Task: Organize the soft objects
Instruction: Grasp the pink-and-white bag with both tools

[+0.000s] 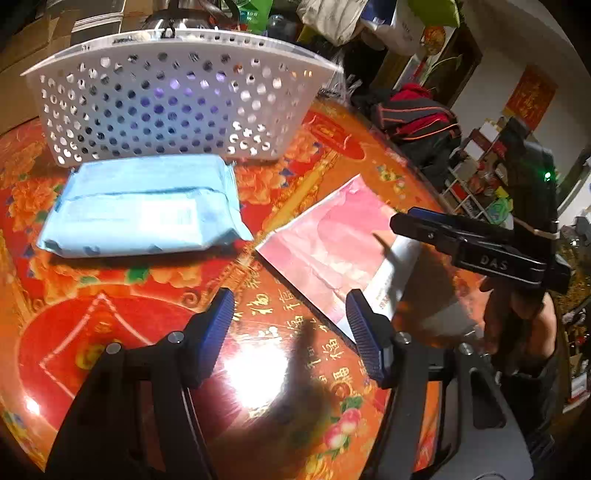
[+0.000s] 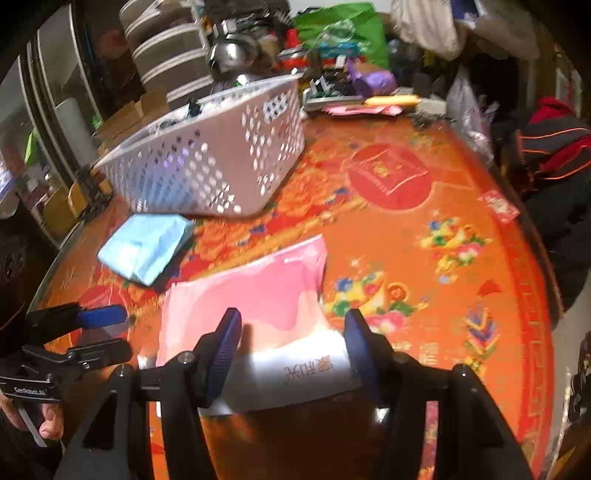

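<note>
A light blue soft pack (image 1: pixel 144 210) (image 2: pixel 144 247) lies flat just in front of a white perforated basket (image 1: pixel 166 110) (image 2: pixel 207 162). To its right lies a pink and white soft pack (image 1: pixel 332 240) (image 2: pixel 258 291). My left gripper (image 1: pixel 290 306) (image 2: pixel 114 332) is open over bare tablecloth, near the pink pack's near-left corner, with nothing between its fingers. My right gripper (image 2: pixel 293 321) (image 1: pixel 410 221) is open and hovers over the pink pack's white end, which shows between its fingers. The pads do not press on it.
The round table (image 2: pixel 443 206) has a glossy red-orange patterned cover. Clutter lines its far edge, among it a metal kettle (image 2: pixel 232 51) and a green bag (image 2: pixel 343 29). A red and black garment (image 1: pixel 421 114) sits off the right edge. A person's hand (image 1: pixel 524 317) holds the right gripper.
</note>
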`<state>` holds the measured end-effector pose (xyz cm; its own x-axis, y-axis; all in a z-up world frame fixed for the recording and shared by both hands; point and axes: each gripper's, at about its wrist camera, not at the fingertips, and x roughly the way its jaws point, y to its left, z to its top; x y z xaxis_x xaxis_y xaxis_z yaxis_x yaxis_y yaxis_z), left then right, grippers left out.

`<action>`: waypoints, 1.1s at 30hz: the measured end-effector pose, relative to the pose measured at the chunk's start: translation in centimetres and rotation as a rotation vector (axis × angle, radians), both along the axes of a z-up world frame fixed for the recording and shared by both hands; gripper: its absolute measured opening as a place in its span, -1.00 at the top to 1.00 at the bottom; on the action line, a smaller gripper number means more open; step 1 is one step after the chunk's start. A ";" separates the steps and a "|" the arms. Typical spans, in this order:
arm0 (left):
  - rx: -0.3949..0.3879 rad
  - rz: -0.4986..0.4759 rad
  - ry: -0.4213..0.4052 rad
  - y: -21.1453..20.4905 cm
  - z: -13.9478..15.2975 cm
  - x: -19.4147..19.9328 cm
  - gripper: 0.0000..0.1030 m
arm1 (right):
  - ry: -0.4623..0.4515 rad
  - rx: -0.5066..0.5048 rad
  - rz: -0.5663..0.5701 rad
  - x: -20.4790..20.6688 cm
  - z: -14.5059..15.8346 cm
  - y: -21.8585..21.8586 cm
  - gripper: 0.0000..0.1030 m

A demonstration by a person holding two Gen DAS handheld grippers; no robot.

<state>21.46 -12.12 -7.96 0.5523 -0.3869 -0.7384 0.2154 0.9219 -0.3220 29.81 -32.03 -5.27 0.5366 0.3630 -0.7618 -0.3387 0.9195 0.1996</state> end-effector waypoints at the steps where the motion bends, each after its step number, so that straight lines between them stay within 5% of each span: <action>1: 0.001 0.004 0.005 -0.3 -0.2 0.1 -0.17 | 0.007 -0.004 0.003 0.2 -0.2 0.1 -0.12; 4: -0.019 0.005 0.025 -0.8 -0.7 0.3 -0.17 | 0.024 -0.005 0.023 0.2 -0.9 0.3 -0.10; 9: -0.011 0.002 0.021 -0.6 -0.6 0.8 -0.17 | 0.046 0.030 0.058 -1.7 -0.9 0.5 0.36; 19: 0.000 -0.029 0.004 -1.3 -0.4 1.3 -0.16 | 0.030 -0.014 0.088 -4.8 -0.7 2.7 0.40; 21: 0.023 -0.036 0.000 -2.2 -0.5 1.7 0.13 | 0.027 -0.014 0.088 -4.7 -0.7 2.8 0.40; 22: 0.026 -0.029 0.001 -2.4 -0.5 1.8 0.44 | 0.025 -0.015 0.088 -4.7 -0.7 2.8 0.40; 28: -0.028 -0.016 0.037 -2.3 -0.6 2.5 0.57 | -0.015 -0.040 0.063 -5.4 -0.6 3.6 0.51; 33: 0.008 -0.009 0.003 -2.5 -0.4 1.8 0.65 | -0.059 -0.084 0.069 -6.6 0.0 4.9 0.72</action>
